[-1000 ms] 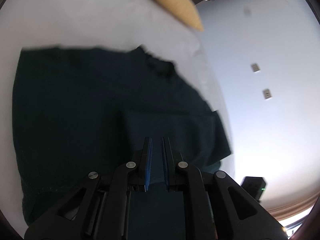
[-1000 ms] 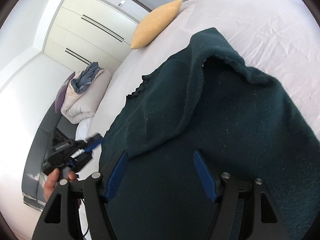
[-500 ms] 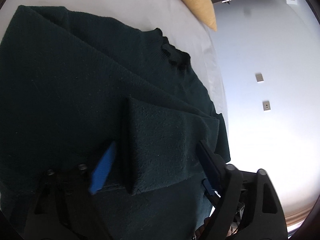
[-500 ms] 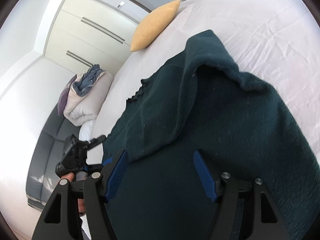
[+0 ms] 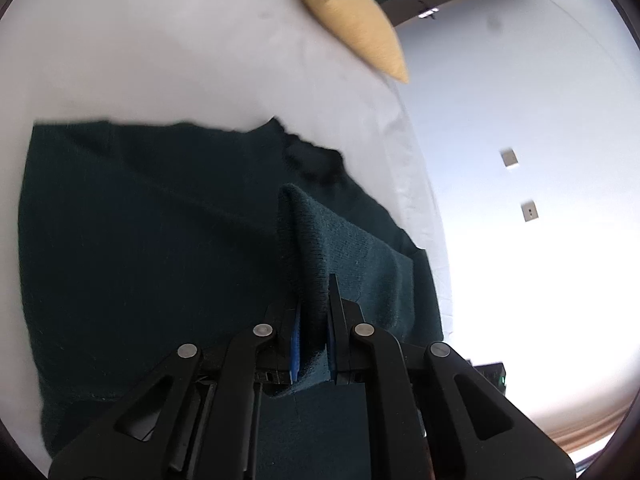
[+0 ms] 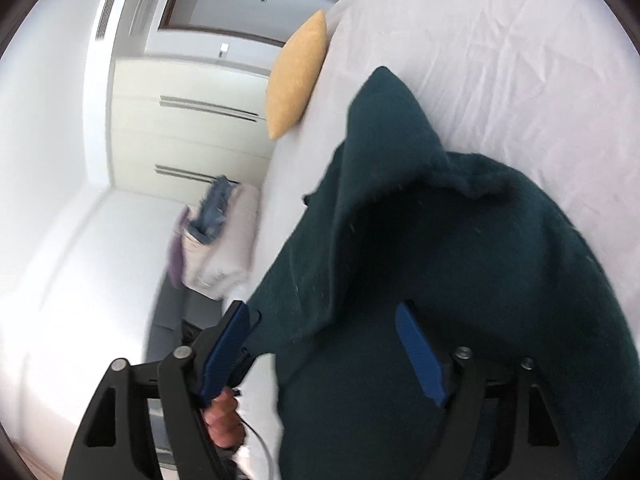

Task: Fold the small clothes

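A dark green knitted sweater [image 5: 152,248] lies spread on the white bed, neckline toward the yellow pillow. My left gripper [image 5: 314,316] is shut on a fold of its sleeve edge [image 5: 316,240] and lifts it into a ridge above the body. In the right wrist view the sweater [image 6: 480,260] lies with one part folded over. My right gripper [image 6: 324,320] is open above its near edge, and holds nothing.
A yellow pillow [image 5: 352,20] lies at the head of the bed [image 5: 160,60]; it also shows in the right wrist view [image 6: 298,72]. A pile of folded bedding [image 6: 216,240] sits on a grey sofa beside the bed. White wardrobes stand behind.
My left gripper was open around the sleeve fold half a second ago; it has now shut on it and raised it. My right gripper has swung left, still open.
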Available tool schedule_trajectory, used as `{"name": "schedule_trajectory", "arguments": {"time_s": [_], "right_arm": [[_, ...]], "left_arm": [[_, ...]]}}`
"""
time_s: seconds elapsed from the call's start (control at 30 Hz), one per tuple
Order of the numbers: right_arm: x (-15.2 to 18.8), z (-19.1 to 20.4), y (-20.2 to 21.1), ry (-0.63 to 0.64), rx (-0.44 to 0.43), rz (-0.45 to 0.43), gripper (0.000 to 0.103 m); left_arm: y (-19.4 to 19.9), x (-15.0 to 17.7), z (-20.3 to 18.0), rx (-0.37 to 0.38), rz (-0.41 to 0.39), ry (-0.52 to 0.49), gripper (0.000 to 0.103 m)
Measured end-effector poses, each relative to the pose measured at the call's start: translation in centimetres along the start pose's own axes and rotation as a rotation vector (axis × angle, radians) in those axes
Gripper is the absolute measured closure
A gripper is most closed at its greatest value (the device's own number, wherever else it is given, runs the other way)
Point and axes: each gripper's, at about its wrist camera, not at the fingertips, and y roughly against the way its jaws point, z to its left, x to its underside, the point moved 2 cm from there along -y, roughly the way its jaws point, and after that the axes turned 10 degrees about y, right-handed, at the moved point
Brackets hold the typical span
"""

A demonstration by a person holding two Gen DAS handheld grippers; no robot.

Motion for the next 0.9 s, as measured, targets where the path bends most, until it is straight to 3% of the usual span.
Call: {"name": "schedule_trajectory", "arguments": {"time_s": [0.13,0.3,0.47,0.67,0.77,0.9], "right_arm": [[-2.8,-1.7,-1.9,-0.099,-0.031,-0.024,0.017],[-5.4,-2.0,-0.9,-0.121,-0.013,-0.098,0.017],[-5.4,-2.2,-1.5,-0.092,0.035,-0.089,0.018],[-5.4,-1.6,-2.2,-0.085,0.043,-0.107,0.019],[-5.6,-2.5,-1.4,-0.132,0.04,-0.145,0.025],[-5.4,-2.4,-1.8,-0.101,0.056,-0.118,0.027]], "left_arm": [[-0.3,0.3,0.0,-0.005,-0.011,-0.014,0.095],[1.3,-0.1,2.4,-0.005,-0.046,0.021,0.095],[1.9,-0.3,4.7,0.045,-0.082,0.031,0.095],[0.9,0.8,5.6,-0.033,-0.072,-0.023,0.095],[0.9,1.6,7.3,-0.039,-0.067,-0.003,0.095],[1.1,1.1,10.1,-0.019,-0.08,0.075,0.096]]}}
